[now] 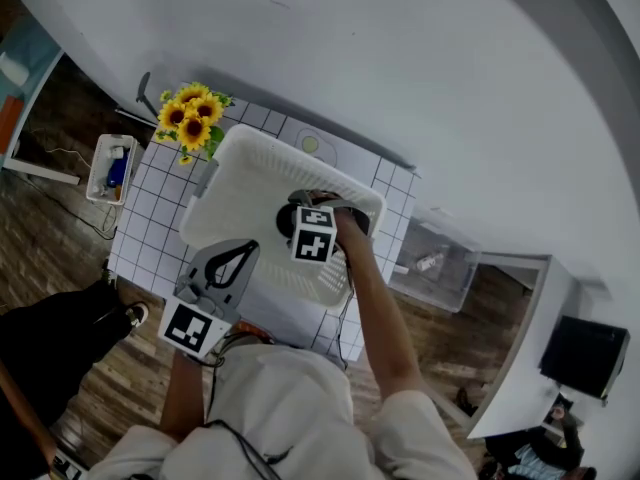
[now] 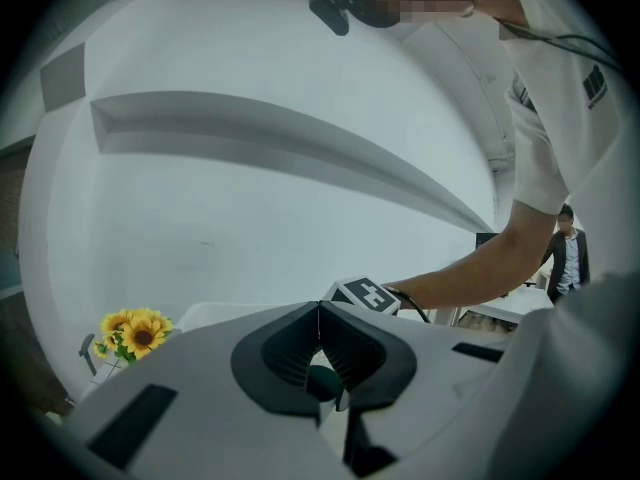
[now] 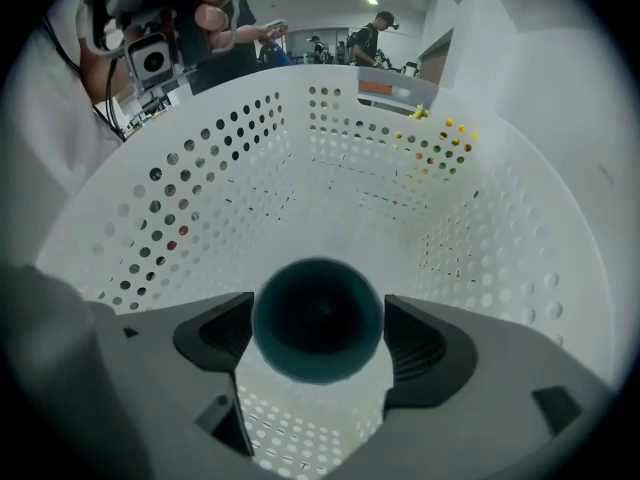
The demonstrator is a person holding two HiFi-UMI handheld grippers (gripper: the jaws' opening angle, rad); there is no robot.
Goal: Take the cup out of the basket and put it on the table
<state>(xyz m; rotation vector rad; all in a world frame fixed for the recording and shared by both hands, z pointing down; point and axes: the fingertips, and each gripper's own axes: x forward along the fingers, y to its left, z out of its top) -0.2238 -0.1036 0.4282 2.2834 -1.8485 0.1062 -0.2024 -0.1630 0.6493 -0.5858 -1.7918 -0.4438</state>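
A dark teal cup stands upright on the floor of the white perforated basket, mouth up. My right gripper points steeply down into the basket with its jaws open on either side of the cup, the pads close to its rim but not pressing. In the head view the basket sits on the grid-patterned table, and the right gripper's marker cube hides most of the cup. My left gripper lies nearly level at the basket's near-left rim, its pads closed there.
A bunch of sunflowers stands at the table's far left corner. A small round pale thing lies behind the basket. On the floor are a white bin to the left and a clear box to the right.
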